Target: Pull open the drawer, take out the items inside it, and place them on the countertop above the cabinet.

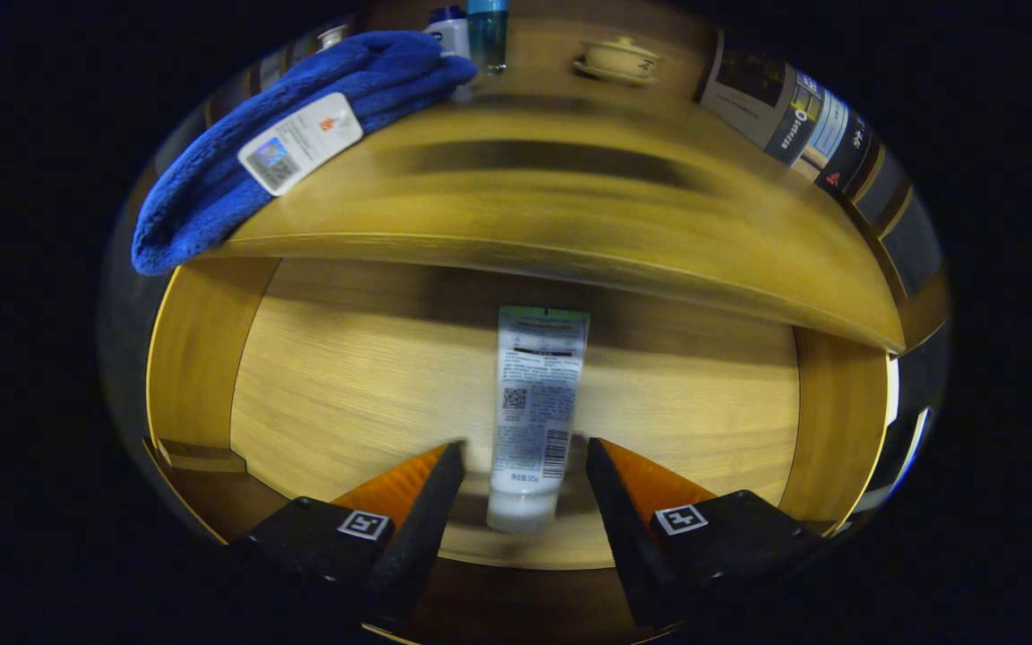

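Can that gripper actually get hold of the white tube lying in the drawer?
Probably yes. The drawer is pulled open, and the tube lies alone on its floor, its cap end already between the open gripper fingers, nothing blocking it.

Open claw [525, 461] straddling white tube [534, 417] in open drawer [346, 376], blue towel [292, 134] on countertop [570, 206]

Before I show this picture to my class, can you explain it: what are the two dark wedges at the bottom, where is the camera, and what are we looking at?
The camera rides on a hand-held gripper and looks forward along its two fingers, the dark wedges. Below is an open wooden drawer with a white tube lying in it. Its cap end sits between the open fingers, which do not touch it; nothing is held. Above is the countertop, carrying a folded blue towel, two bottles and a small lidded cup on a saucer.
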A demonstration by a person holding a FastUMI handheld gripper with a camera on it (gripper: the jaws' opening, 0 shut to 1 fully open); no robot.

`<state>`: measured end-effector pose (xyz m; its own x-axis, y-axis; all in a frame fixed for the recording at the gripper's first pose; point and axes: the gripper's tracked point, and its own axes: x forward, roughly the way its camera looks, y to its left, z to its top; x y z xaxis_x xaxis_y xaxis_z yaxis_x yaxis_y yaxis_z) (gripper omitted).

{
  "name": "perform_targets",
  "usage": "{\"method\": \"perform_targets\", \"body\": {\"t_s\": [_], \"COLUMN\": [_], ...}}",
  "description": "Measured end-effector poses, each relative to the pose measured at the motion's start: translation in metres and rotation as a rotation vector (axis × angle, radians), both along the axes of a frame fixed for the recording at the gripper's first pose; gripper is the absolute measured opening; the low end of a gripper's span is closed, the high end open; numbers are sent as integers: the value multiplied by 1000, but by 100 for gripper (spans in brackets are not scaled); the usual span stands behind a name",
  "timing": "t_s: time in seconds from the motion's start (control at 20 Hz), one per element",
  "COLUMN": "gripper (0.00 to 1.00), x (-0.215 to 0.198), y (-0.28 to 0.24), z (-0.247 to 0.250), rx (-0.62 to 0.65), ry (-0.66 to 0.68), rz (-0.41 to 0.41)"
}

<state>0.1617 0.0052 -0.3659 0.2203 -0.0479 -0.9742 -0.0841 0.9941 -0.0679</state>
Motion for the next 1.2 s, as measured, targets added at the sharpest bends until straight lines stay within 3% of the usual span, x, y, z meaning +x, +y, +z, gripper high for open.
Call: {"method": "perform_targets", "body": {"t_s": [0.15, 0.3, 0.45, 0.75, 1.2], "gripper": [82, 55, 44, 43, 43], "x": [-5, -5, -5, -5, -41], "y": [2, -4, -4, 1, 7], "z": [-3, 2, 4, 35, 126], "rx": [23, 26, 28, 77, 184], "ry": [9, -3, -9, -61, -176], "rz": [7, 12, -1, 4, 77]}}
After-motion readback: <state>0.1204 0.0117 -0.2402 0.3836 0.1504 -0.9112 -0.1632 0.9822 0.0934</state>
